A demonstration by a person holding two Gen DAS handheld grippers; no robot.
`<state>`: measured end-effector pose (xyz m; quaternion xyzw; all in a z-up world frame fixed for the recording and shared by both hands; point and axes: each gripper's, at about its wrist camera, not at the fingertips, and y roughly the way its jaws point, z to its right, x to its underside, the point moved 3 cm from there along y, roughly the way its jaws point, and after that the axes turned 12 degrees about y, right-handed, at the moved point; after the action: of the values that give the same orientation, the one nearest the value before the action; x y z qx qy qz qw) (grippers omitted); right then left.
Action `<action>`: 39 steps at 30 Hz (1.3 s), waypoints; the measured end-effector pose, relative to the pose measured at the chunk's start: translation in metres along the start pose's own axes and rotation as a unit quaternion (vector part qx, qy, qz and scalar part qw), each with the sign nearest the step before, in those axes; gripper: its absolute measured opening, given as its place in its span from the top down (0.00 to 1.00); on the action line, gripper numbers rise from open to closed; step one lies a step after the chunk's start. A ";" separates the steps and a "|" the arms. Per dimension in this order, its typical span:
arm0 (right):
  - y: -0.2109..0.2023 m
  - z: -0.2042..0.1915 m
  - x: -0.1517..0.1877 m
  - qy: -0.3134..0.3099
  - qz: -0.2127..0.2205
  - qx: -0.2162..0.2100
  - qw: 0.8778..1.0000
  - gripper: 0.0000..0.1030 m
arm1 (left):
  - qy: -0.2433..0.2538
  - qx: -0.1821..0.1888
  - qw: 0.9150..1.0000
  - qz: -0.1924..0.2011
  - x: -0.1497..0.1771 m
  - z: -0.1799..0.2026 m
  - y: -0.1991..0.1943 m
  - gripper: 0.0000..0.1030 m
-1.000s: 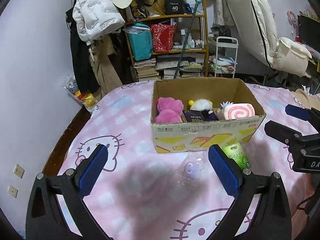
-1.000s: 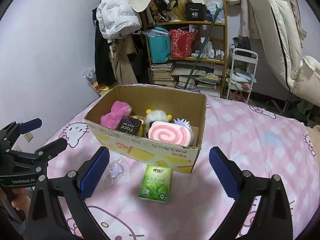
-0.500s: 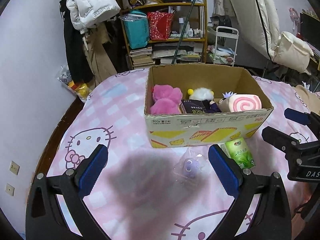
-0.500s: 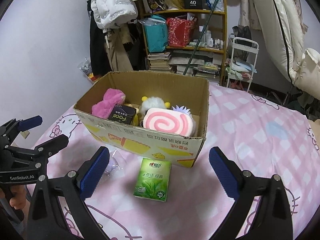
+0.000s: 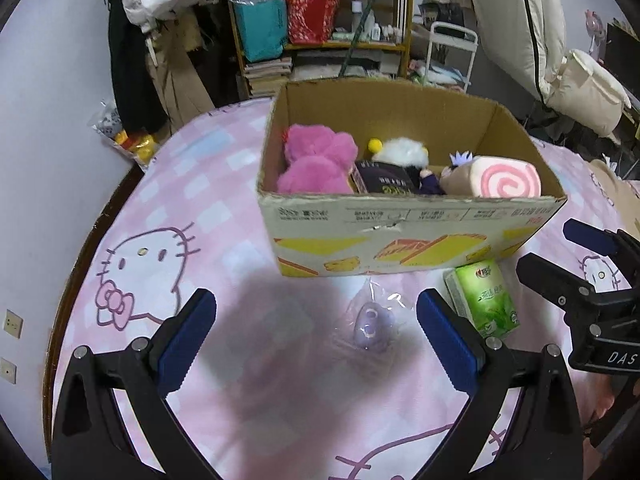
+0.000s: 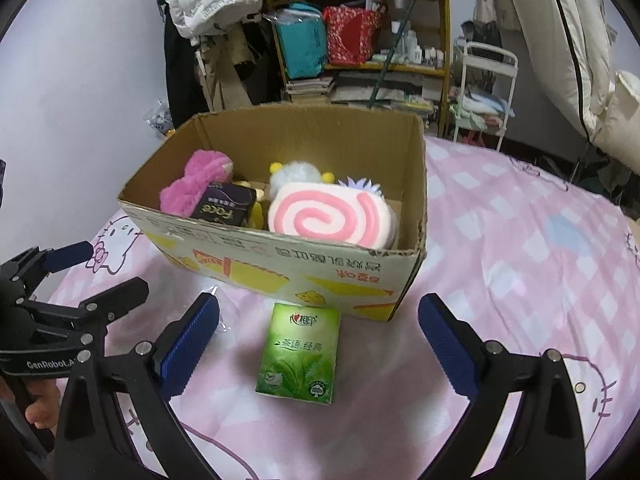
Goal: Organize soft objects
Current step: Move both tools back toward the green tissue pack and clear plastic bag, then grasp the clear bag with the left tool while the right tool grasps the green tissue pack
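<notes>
A cardboard box (image 5: 400, 232) (image 6: 304, 272) stands on the pink Hello Kitty bedspread. It holds a pink plush (image 5: 316, 160), a white fluffy toy (image 5: 402, 152), a dark packet (image 6: 224, 210) and a pink swirl roll cushion (image 6: 324, 220). A small purple toy in a clear bag (image 5: 372, 322) lies in front of the box, between the jaws of my open left gripper (image 5: 316, 340). A green tissue pack (image 6: 300, 356) (image 5: 486, 300) lies in front of the box, between the jaws of my open right gripper (image 6: 318, 348). Both grippers hover above the bedspread and are empty.
A cluttered shelf (image 5: 320, 32) with bags and books, hanging coats (image 5: 160, 20) and a white cart (image 6: 484, 92) stand behind the bed. The bed's left edge (image 5: 92, 240) runs along a wall. Each gripper shows at the side of the other's view.
Both grippers have moved forward and lower toward the box. The purple toy and the tissue pack now sit closer between the jaws. Nothing was picked up.
</notes>
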<state>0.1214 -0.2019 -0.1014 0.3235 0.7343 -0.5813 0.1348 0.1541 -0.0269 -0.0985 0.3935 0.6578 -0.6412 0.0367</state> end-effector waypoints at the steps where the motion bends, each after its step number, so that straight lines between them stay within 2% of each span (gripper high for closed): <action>1: 0.004 0.002 0.000 0.004 -0.004 0.002 1.000 0.00 | 0.003 0.004 1.000 -0.006 0.000 0.002 0.005 0.04; 7: 0.020 0.008 0.002 0.019 -0.026 0.013 0.999 0.00 | 0.028 0.012 0.999 -0.036 0.003 0.015 0.028 0.04; 14: 0.038 0.010 0.007 0.009 -0.045 0.030 0.999 0.00 | 0.033 0.053 0.996 -0.066 0.008 0.023 0.056 0.04; 24: 0.066 0.010 0.021 0.005 -0.095 0.037 0.995 0.00 | 0.049 0.055 0.991 -0.114 0.017 0.034 0.085 0.04; 31: 0.071 0.017 0.020 0.025 -0.111 0.032 0.993 0.00 | 0.034 0.068 0.991 -0.110 0.018 0.029 0.091 0.04; 36: 0.072 0.020 0.020 0.026 -0.115 0.029 0.993 0.03 | 0.049 0.069 0.991 -0.099 0.023 0.034 0.088 0.26; 39: 0.073 0.021 0.022 0.025 -0.123 0.025 0.992 0.11 | 0.056 0.057 0.992 -0.097 0.024 0.034 0.087 0.39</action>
<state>0.1473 -0.2062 -0.1762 0.2486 0.7571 -0.6031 0.0356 0.1708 -0.0566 -0.1885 0.3648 0.6559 -0.6553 -0.0850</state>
